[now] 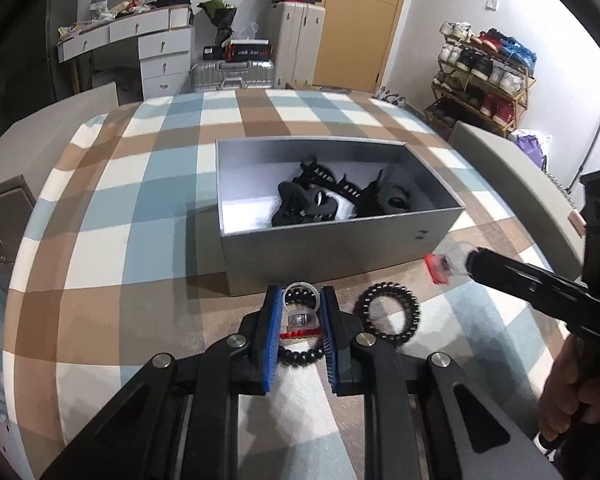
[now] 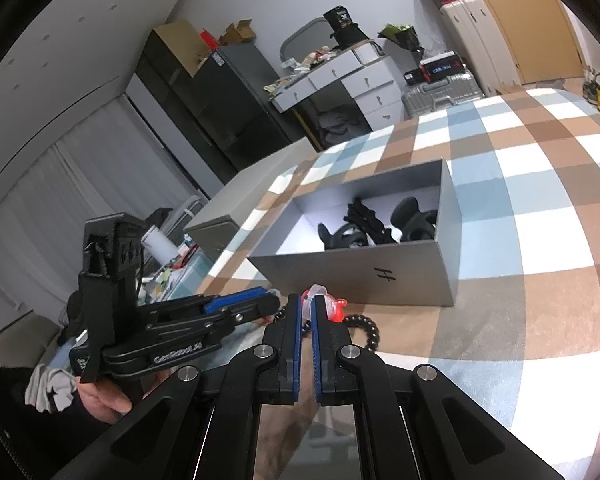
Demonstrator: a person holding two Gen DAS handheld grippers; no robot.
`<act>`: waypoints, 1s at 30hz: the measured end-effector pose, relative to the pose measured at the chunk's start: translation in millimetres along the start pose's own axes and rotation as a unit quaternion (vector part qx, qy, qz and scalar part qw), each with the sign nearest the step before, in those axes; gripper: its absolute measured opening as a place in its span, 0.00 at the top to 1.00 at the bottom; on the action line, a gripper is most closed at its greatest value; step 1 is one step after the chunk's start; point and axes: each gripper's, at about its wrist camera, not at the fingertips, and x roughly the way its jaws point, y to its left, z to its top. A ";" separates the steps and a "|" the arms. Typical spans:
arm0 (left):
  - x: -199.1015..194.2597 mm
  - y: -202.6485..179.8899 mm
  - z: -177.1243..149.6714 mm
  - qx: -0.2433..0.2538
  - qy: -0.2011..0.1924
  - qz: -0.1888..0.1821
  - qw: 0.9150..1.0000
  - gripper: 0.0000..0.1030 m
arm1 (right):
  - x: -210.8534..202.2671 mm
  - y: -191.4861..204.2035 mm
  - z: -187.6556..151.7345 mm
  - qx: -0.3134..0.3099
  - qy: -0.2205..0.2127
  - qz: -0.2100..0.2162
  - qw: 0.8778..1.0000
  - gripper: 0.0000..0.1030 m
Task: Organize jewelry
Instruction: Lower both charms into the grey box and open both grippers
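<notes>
A grey open box [image 1: 340, 240] sits on the checked cloth and holds several black hair claws [image 1: 312, 200]. My left gripper [image 1: 300, 320] is closed on a clear hair clip with red teeth [image 1: 300, 320], over a black beaded bracelet [image 1: 300, 356]. A second black beaded bracelet [image 1: 388, 314] lies to its right. My right gripper [image 2: 307, 308] is shut on another clear and red clip [image 2: 324, 302], held just in front of the box [image 2: 380, 272]; it shows blurred in the left view [image 1: 444, 266].
The checked cloth [image 1: 140, 220] covers the whole surface. A grey lid or board [image 1: 512, 164] lies at the right edge. Drawers, suitcases and a shoe rack [image 1: 484, 72] stand beyond.
</notes>
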 end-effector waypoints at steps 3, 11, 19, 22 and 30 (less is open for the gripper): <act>-12.0 -1.1 7.3 0.000 -0.017 -0.009 1.000 0.86 | -2.4 4.0 7.4 -0.008 -0.009 0.003 1.000 0.96; -16.5 2.0 41.1 -0.003 -0.051 -0.016 0.999 0.86 | 2.2 10.5 44.6 -0.031 -0.029 0.008 0.999 0.96; 4.3 7.0 62.4 -0.013 -0.050 -0.027 0.998 0.86 | 28.0 12.3 71.3 -0.057 -0.019 -0.008 0.998 0.96; 16.5 10.7 66.9 -0.017 -0.037 -0.033 0.999 0.86 | 40.2 5.1 75.8 -0.058 -0.012 -0.017 0.998 0.96; 36.2 14.2 67.6 -0.024 -0.005 -0.047 0.999 0.86 | 69.5 -16.5 73.7 -0.052 0.026 -0.048 0.997 0.96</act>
